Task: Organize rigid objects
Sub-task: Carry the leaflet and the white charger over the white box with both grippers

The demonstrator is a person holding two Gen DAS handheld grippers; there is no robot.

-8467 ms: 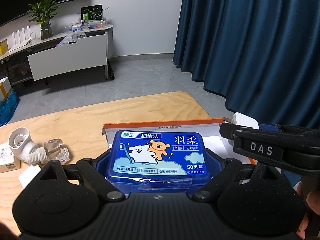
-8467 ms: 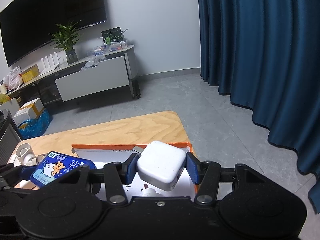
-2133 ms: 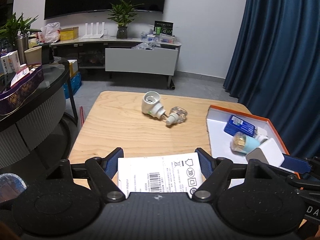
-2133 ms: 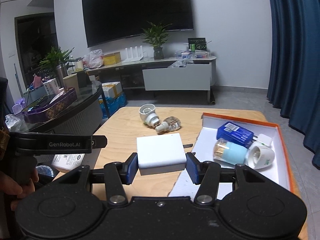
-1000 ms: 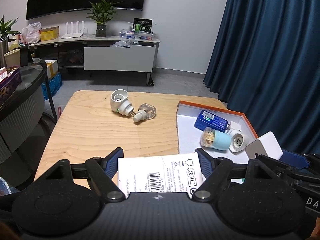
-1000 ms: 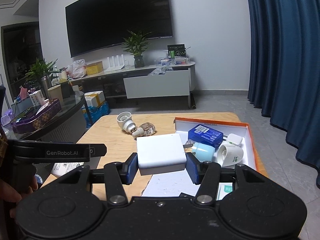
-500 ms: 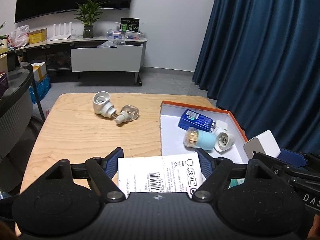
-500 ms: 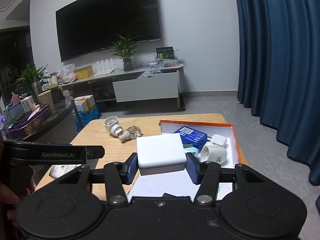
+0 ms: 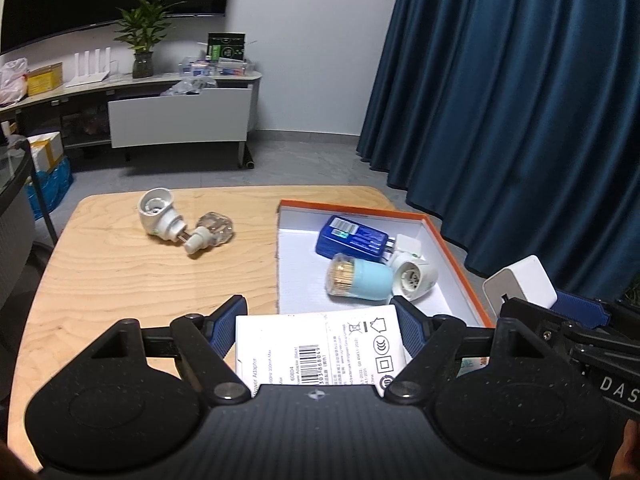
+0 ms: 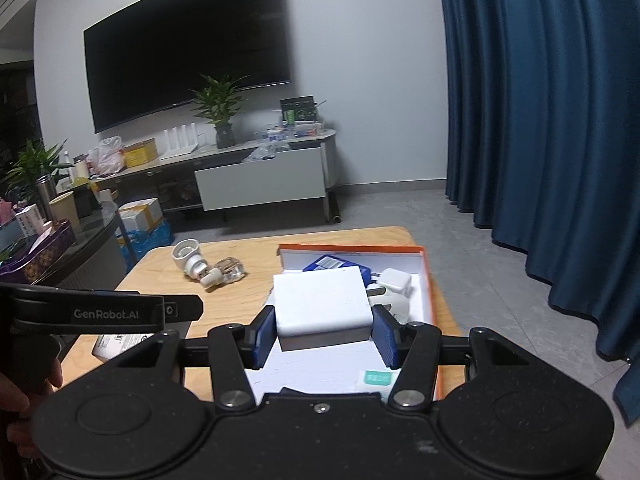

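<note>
Both grippers angled down over the wooden table [image 9: 120,280]. My left gripper [image 9: 320,322]: clamped on a white labelled carton [image 9: 320,352], long axis across the jaws. My right gripper [image 10: 324,332]: closed on a white adapter block [image 10: 322,304], held flat above the orange-rimmed tray [image 10: 428,280]. Blue curtain [image 10: 560,120] at right.

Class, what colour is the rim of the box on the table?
Orange, around a white inside; the box rim shows best in the left wrist view.
</note>
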